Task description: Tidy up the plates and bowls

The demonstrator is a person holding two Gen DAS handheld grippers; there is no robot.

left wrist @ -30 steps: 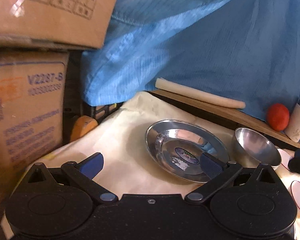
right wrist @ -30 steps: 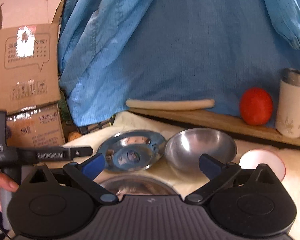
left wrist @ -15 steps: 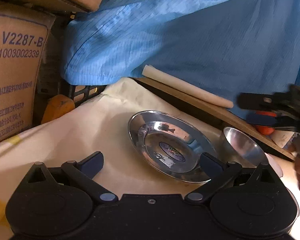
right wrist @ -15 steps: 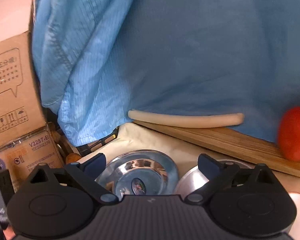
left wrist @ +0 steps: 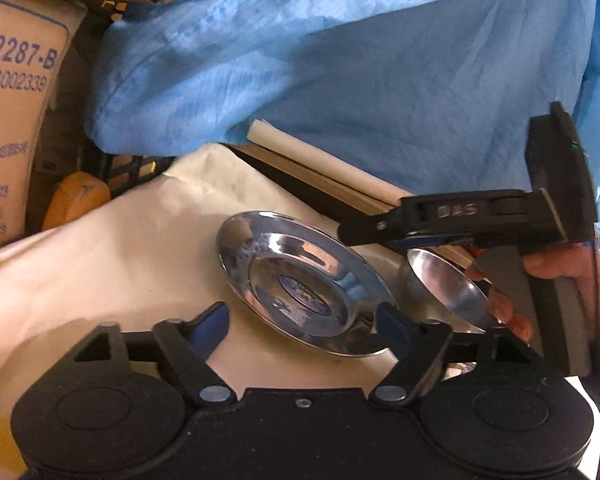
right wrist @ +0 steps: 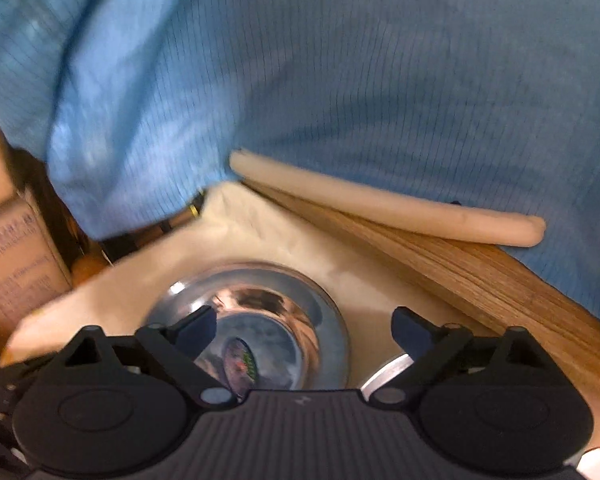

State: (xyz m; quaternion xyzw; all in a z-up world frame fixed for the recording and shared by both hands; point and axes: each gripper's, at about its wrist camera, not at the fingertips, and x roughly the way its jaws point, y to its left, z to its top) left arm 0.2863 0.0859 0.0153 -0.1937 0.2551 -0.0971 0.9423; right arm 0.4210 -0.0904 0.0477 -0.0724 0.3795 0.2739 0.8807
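A shiny steel plate (left wrist: 300, 280) with a sticker in its middle lies on the cream cloth (left wrist: 140, 248). A steel bowl (left wrist: 444, 288) stands just to its right. My left gripper (left wrist: 300, 320) is open and empty, low over the plate's near rim. The plate also shows in the right wrist view (right wrist: 260, 328), with the bowl's rim (right wrist: 388, 372) at the lower right. My right gripper (right wrist: 300, 328) is open and empty, above the plate. In the left wrist view its body (left wrist: 480, 216) reaches in from the right over the bowl.
A blue garment (left wrist: 360, 80) hangs behind the table. A wooden board (right wrist: 480, 272) with a cream roll (right wrist: 380, 204) lies along the back. Cardboard boxes (left wrist: 12, 100) stand at the left, with an orange object (left wrist: 76, 200) beside them.
My right gripper has moved forward and left, from facing the bowl to over the plate, and has come into the left wrist view. My left gripper has closed in on the plate.
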